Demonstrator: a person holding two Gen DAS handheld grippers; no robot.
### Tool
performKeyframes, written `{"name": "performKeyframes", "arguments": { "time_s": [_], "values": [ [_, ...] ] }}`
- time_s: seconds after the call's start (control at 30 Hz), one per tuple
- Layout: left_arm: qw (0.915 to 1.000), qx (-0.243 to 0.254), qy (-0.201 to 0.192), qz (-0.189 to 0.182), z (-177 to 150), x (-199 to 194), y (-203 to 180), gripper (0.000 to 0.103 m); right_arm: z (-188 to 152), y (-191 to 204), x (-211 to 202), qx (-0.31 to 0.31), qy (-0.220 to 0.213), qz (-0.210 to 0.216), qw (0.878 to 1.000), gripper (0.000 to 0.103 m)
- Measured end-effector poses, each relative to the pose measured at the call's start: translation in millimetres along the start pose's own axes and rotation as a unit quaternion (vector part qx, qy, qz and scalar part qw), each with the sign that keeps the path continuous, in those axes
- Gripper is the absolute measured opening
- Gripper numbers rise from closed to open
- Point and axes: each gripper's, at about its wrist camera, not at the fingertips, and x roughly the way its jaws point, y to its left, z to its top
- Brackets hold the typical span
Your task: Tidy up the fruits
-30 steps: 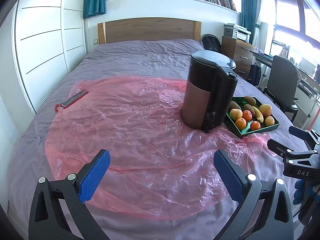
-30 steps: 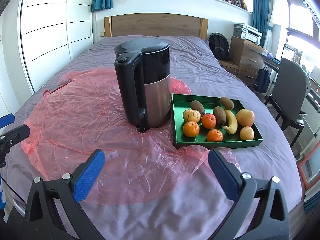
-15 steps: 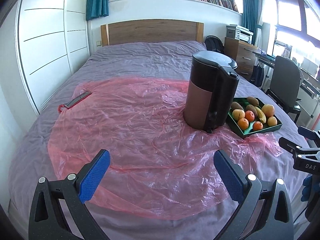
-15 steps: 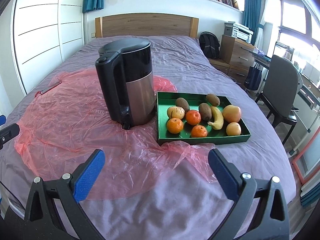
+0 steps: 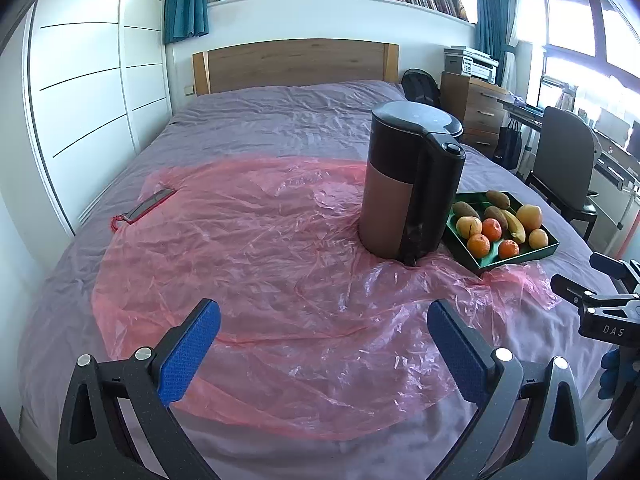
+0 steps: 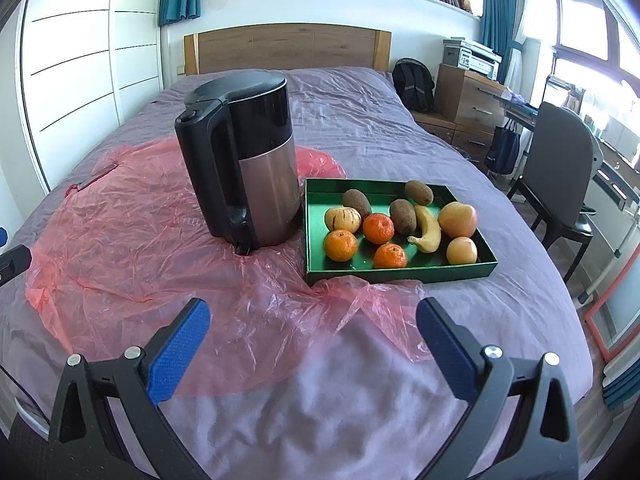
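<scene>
A green tray (image 6: pixel 316 240) on the bed holds fruit: three oranges (image 6: pixel 341 245), three kiwis (image 6: pixel 403 216), a banana (image 6: pixel 428 229), a striped yellow fruit (image 6: pixel 342 218) and two peach-coloured fruits (image 6: pixel 458 219). The tray also shows in the left wrist view (image 5: pixel 516 258), right of the kettle. My right gripper (image 6: pixel 312 340) is open and empty, well short of the tray. My left gripper (image 5: pixel 323 340) is open and empty over the pink plastic sheet (image 5: pixel 256 248). The right gripper's tips show at that view's right edge (image 5: pixel 588 280).
A black and steel kettle (image 6: pixel 248 160) stands on the pink sheet just left of the tray. A flat red-edged item (image 5: pixel 146 210) lies at the sheet's far left. A chair (image 6: pixel 560 168) and drawers (image 6: pixel 464 104) stand right of the bed.
Both grippers have drawn back a little from the kettle and tray, and the right wrist view has swung right, so the tray sits more central. Both stay open.
</scene>
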Motion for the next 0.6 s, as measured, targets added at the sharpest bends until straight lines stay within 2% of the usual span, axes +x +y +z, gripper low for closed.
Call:
{"name": "performKeyframes", "arguments": {
  "time_s": [0.6],
  "values": [
    [0.9999, 0.006, 0.008, 0.004, -4.0, 5.0, -0.4, 0.102, -1.0, -5.3, -0.4, 0.005, 0.001, -0.008, 1.000, 0.103]
  ]
}}
